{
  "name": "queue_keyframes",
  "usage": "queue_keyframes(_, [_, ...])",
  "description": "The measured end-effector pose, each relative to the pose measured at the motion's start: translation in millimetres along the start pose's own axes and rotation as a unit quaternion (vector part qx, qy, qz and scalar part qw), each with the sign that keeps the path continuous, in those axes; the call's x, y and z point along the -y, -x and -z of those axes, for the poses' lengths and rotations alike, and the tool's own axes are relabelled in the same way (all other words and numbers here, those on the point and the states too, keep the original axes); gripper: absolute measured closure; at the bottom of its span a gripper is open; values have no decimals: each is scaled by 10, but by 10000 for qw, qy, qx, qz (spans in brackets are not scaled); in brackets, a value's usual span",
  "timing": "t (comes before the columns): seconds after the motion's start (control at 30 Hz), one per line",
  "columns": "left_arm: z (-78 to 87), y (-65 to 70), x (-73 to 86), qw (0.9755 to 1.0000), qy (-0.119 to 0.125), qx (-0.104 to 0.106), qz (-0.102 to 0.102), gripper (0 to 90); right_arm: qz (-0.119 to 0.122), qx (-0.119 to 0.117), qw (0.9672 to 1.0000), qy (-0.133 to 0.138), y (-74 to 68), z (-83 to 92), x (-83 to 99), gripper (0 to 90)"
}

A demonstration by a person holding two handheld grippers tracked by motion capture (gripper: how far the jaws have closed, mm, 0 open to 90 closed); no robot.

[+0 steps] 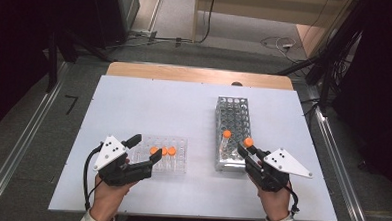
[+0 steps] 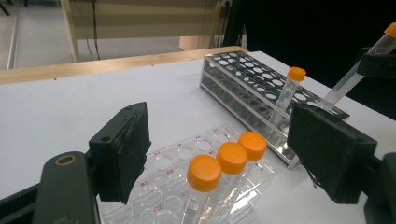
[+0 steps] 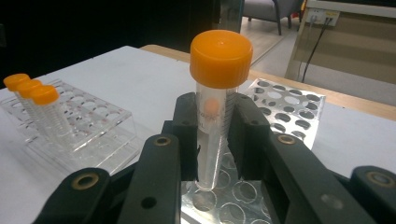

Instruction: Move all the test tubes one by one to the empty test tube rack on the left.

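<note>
- The right gripper pinches a clear tube with an orange cap; in the right gripper view its fingers press on the tube's sides below the cap.
- The held tube hangs tilted just above the near end of the metal rack, its tip over the holes.
- One more orange-capped tube stands in that rack, near the held one.
- The left gripper has its fingers spread wide with nothing between the pads; it sits at the clear plastic rack.
- Three orange-capped tubes stand in a row in the clear rack.
- Both racks rest on the white worktop, well apart from each other.
</note>
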State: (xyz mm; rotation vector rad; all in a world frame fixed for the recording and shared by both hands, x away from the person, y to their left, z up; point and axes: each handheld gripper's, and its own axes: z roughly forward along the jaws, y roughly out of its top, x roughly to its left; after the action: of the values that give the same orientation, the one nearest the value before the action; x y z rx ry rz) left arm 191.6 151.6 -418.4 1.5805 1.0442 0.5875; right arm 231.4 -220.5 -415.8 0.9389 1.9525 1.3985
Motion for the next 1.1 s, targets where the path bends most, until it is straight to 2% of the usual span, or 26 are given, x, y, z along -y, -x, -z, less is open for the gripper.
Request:
queue_keyframes(0.57, [0, 46, 0, 10000, 0, 62, -69, 209, 123, -252, 9996, -33, -163, -28, -9, 715])
queue_keyframes(1.1, [-2, 114, -2, 9998, -18, 171, -142, 209, 273, -542, 9980, -168, -371, -99, 33, 715])
